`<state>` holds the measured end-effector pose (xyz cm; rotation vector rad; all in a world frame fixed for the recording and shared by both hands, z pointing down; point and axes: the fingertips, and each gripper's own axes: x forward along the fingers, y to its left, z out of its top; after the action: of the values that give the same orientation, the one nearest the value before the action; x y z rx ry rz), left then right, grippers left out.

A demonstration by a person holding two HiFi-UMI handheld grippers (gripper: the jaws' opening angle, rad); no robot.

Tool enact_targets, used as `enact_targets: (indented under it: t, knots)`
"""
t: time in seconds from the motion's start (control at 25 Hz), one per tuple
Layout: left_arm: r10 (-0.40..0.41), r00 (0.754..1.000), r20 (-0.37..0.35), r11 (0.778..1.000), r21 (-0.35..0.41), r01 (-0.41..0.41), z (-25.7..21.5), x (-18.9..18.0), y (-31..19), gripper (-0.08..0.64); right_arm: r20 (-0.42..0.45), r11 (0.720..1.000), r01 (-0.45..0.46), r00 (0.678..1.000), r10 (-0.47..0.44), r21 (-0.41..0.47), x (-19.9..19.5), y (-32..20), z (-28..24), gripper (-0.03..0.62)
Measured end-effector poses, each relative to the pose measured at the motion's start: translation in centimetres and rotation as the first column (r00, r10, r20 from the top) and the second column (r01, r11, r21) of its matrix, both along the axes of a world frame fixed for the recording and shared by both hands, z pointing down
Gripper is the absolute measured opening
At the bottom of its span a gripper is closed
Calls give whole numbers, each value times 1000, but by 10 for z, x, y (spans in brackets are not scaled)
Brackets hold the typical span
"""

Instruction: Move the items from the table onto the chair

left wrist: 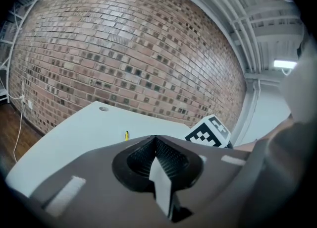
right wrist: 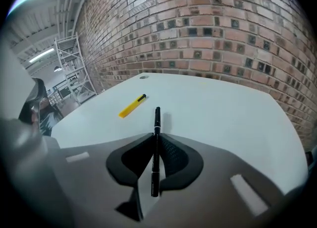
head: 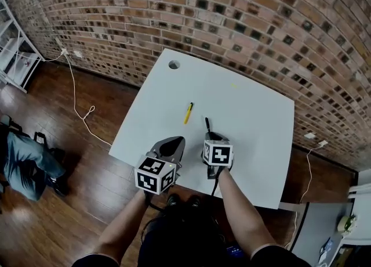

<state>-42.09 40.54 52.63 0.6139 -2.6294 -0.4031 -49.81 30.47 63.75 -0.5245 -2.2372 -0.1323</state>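
your right gripper (right wrist: 155,139) is clamped on the black pen (right wrist: 157,117). the pads pinch it partway along, so one end sticks out past the jaw tips toward the brick wall (right wrist: 208,28) and the other end runs back between the jaws. it throws a small shadow on the white table (right wrist: 223,113) just beside it, but i can't tell whether the front end touches the top or is just off it.

from the head view, that gripper (head: 209,136) sits over the near part of the table (head: 255,115) with the pen (head: 207,124) pointing away from you.

your left gripper (left wrist: 155,141) has its jaws pressed together with nothing between them. it sits at the near edge of the table, just left of the right one (head: 177,141).

the yellow pen (head: 188,112) is lying flat on the table, out ahead of both grippers and a bit left of the black one, clear of it. you can see it in the right gripper view (right wrist: 132,106), and it's tiny in the left gripper view (left wrist: 126,135).

there's a round hole (head: 174,64) near the table's far left corner. off to the left on the wood floor (head: 52,225) there's bluish-grey cloth (head: 26,158) draped over something dark, which i can't make out. a white cable (head: 78,104) trails down from the wall.
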Motion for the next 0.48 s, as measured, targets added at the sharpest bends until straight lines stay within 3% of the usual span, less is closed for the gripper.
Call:
enact_targets:
  t: [0.2,0.48]
  knots:
    - [8,999,34,1000,-3,-8,-13,-6,-1,12,119,999,34,992,-30,-35,-3,-3,-40,41]
    - [14,994,113,1000,-7,-13,-53,-14,-10,12,291,992,80,956,-47,-102,0,-18,-125,41]
